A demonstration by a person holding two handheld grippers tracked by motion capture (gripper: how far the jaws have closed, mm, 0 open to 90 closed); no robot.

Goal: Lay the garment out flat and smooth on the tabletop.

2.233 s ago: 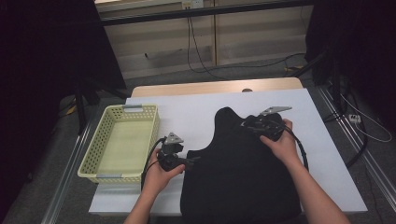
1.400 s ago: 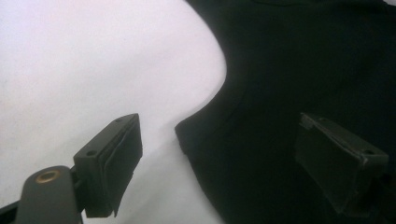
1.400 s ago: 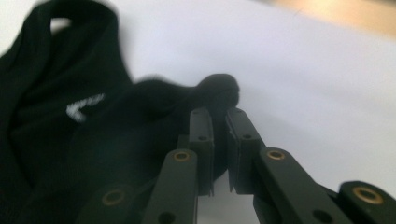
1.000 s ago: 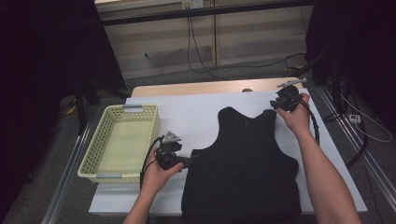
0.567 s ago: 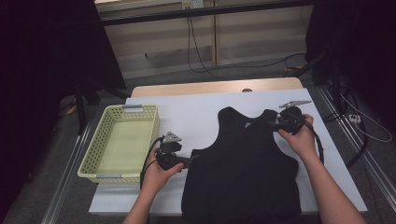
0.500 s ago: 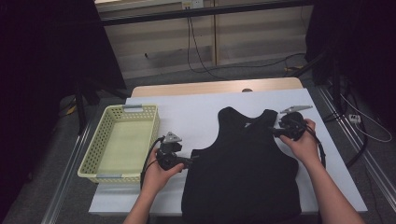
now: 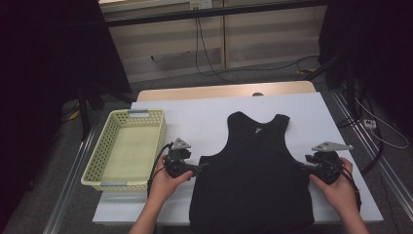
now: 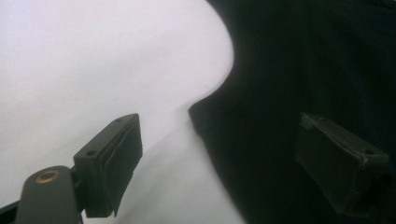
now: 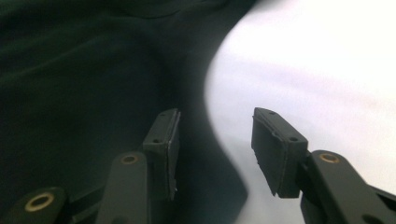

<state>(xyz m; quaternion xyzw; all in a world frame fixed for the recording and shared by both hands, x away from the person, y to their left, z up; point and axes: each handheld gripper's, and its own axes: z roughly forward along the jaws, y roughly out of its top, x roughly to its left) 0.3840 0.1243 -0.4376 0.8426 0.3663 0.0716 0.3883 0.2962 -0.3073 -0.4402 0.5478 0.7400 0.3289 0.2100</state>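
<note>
A black sleeveless top (image 7: 251, 175) lies flat on the white table (image 7: 195, 114), neck toward the far side. My left gripper (image 7: 201, 166) is at the top's left underarm corner. In the left gripper view it (image 8: 224, 158) stands open, one jaw over the white table and the other over the black cloth (image 8: 303, 60), nothing held. My right gripper (image 7: 304, 167) is at the right underarm corner. In the right gripper view it (image 9: 217, 140) is open too, straddling the cloth's (image 9: 84, 70) edge.
An empty pale yellow mesh basket (image 7: 100, 151) stands on the table's left part, just left of my left hand. A bare wooden strip (image 7: 219, 91) runs along the table's far edge. Cables lie on the floor beyond and to the right.
My right gripper came from the top's far right shoulder strap down to its right underarm corner. The top now lies spread flat. My left gripper has barely moved.
</note>
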